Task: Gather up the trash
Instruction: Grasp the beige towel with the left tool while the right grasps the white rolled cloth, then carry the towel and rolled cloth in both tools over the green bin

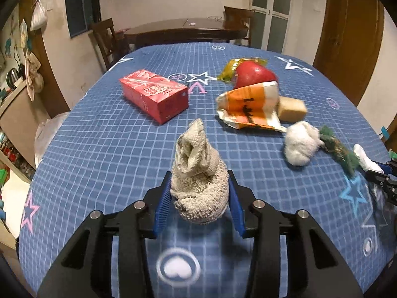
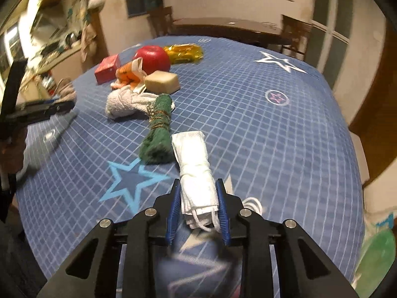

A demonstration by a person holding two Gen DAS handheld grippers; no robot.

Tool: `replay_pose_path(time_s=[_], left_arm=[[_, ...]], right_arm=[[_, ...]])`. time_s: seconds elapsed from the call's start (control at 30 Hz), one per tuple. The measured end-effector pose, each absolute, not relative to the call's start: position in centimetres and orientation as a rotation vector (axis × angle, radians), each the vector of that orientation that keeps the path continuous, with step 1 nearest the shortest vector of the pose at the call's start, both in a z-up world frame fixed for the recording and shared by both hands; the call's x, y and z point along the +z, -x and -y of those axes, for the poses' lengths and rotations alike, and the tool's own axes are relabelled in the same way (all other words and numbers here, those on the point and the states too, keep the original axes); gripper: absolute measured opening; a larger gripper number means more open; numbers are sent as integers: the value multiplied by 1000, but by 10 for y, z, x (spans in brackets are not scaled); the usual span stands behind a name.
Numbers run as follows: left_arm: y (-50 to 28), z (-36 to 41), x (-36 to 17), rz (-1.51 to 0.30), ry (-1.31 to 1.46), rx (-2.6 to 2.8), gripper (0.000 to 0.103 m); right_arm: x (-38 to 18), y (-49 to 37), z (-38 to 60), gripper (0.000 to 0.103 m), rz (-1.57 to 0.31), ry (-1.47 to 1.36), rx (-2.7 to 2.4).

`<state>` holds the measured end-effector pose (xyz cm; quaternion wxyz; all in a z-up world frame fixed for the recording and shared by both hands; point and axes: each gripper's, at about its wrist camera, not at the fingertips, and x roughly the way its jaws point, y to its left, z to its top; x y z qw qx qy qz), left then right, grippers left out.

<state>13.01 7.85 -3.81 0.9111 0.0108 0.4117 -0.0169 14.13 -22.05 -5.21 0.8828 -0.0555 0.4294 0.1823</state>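
My left gripper (image 1: 199, 191) is shut on a crumpled beige cloth (image 1: 197, 171) and holds it above the blue star-print tablecloth (image 1: 99, 149). My right gripper (image 2: 198, 198) is shut on a folded white face mask (image 2: 196, 164); it also shows at the right edge of the left wrist view (image 1: 367, 161). On the table lie a red carton (image 1: 153, 95), an orange-and-white wrapper (image 1: 250, 105), a yellow wrapper (image 1: 233, 67), a white wad (image 1: 301, 146) and a green yarn bundle (image 2: 158, 129).
A red apple (image 1: 255, 74) and a tan block (image 1: 292, 108) sit among the trash. A dark wooden table (image 1: 183, 28) with chairs stands beyond the far edge. Shelves and clutter line the left wall. A green object (image 2: 377, 255) lies off the table's right side.
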Motion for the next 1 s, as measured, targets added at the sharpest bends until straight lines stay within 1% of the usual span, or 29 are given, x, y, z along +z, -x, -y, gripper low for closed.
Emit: replay_pose_path(time_s=[0.2, 0.43, 0.7, 1.0], left_arm=[[-97, -46, -26, -802, -103, -66, 41], [-82, -6, -13, -757, -156, -114, 41], [-70, 44, -3, -700, -219, -174, 41], [-60, 68, 2, -666, -251, -203, 41]], right_arm=[[-43, -92, 220, 29, -830, 28, 301], [-23, -43, 221, 29, -732, -50, 234], [-7, -9, 228, 29, -658, -75, 124], [6, 20, 248, 29, -604, -131, 56]])
